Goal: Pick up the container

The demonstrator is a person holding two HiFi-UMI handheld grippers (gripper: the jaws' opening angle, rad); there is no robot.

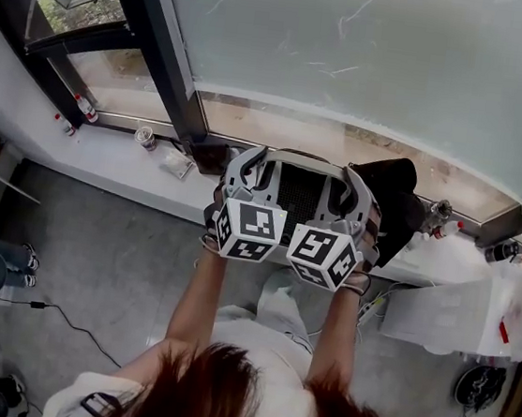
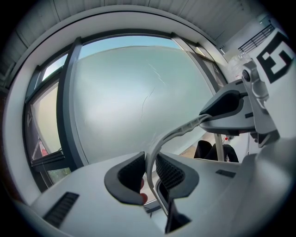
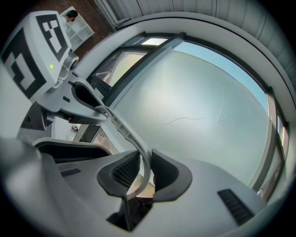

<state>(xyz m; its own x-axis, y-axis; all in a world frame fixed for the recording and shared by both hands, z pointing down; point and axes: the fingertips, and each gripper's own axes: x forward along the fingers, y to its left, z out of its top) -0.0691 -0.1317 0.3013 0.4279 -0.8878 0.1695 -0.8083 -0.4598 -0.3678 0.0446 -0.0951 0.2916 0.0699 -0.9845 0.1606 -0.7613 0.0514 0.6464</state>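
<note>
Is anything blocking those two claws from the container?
Nothing visible does. The jaws of the left gripper and of the right gripper are each shut on the curved rim of the pale grey container, held before the frosted window.

window sill (image 1: pixel 119 171): white; small bottle (image 1: pixel 85 108), jar (image 1: pixel 143 136), packet (image 1: pixel 177 166)
floor (image 1: pixel 113 260): grey; black cable (image 1: pixel 72 324)

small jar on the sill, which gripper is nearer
Left. The left gripper grips the container just right of the jar; the right gripper grips it farther right.
</note>
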